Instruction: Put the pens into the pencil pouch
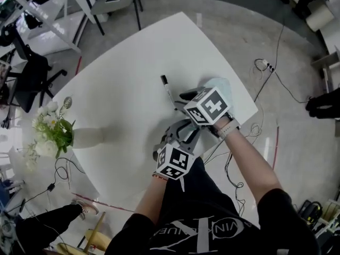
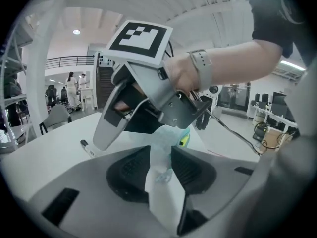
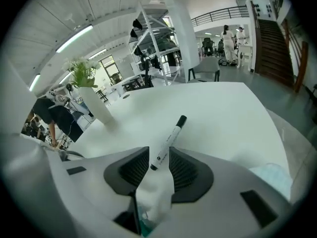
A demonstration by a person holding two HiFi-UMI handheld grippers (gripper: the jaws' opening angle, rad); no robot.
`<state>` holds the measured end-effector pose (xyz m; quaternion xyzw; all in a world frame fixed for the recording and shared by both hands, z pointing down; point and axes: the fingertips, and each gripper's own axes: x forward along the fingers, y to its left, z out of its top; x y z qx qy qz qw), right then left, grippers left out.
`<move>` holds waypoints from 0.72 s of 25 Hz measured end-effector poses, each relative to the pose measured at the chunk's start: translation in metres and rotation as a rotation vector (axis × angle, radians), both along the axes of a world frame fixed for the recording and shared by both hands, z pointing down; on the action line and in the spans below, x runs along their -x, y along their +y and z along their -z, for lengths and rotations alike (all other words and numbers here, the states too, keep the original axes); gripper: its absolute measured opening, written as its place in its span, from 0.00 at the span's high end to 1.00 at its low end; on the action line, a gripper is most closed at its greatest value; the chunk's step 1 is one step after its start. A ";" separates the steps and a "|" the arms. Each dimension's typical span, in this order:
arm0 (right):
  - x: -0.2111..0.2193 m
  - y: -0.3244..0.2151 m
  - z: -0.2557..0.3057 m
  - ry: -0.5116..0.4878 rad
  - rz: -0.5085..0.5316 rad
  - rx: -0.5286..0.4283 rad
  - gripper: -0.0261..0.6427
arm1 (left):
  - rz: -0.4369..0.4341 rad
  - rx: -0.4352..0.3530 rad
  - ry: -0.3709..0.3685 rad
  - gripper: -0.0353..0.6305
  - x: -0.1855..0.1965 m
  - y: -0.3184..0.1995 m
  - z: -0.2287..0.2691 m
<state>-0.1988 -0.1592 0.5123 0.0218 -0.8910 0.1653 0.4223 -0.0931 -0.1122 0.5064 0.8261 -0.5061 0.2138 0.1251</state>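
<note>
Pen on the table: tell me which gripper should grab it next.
Probably right. The right gripper has open jaws around the near end of the pen; the left gripper has the pouch between its jaws.

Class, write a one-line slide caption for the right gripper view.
The right gripper, jaws open, frames the near end of a black-capped white pen lying on the table, flower vase beyond.
</note>
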 end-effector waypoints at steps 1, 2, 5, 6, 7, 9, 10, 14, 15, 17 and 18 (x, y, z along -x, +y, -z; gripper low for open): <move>0.003 0.000 -0.004 0.011 -0.017 0.002 0.75 | 0.015 0.004 0.001 0.74 0.006 0.005 -0.001; 0.006 0.000 -0.009 0.021 -0.040 0.005 0.74 | 0.030 0.007 0.003 0.74 0.011 0.009 -0.002; 0.013 0.000 -0.022 0.042 -0.110 0.027 0.70 | 0.073 0.010 0.011 0.74 0.024 0.019 -0.003; 0.015 0.000 -0.027 0.051 -0.129 0.035 0.69 | 0.085 0.011 0.012 0.74 0.028 0.021 -0.003; 0.016 -0.001 -0.031 0.060 -0.143 0.039 0.69 | 0.095 0.010 0.012 0.74 0.032 0.023 -0.003; 0.018 -0.001 -0.037 0.078 -0.157 0.037 0.69 | 0.112 0.007 0.012 0.74 0.038 0.027 -0.002; 0.019 0.000 -0.040 0.088 -0.161 0.033 0.71 | 0.120 0.006 0.012 0.74 0.041 0.030 -0.002; 0.019 -0.001 -0.047 0.127 -0.177 -0.015 0.78 | 0.153 0.007 0.017 0.74 0.054 0.039 -0.003; 0.019 -0.001 -0.047 0.133 -0.176 -0.031 0.79 | 0.161 0.007 0.023 0.74 0.057 0.041 -0.003; 0.020 -0.002 -0.047 0.135 -0.172 -0.059 0.82 | 0.175 0.006 0.035 0.74 0.061 0.043 -0.002; 0.020 -0.002 -0.047 0.131 -0.176 -0.065 0.85 | 0.180 0.006 0.040 0.74 0.063 0.044 -0.001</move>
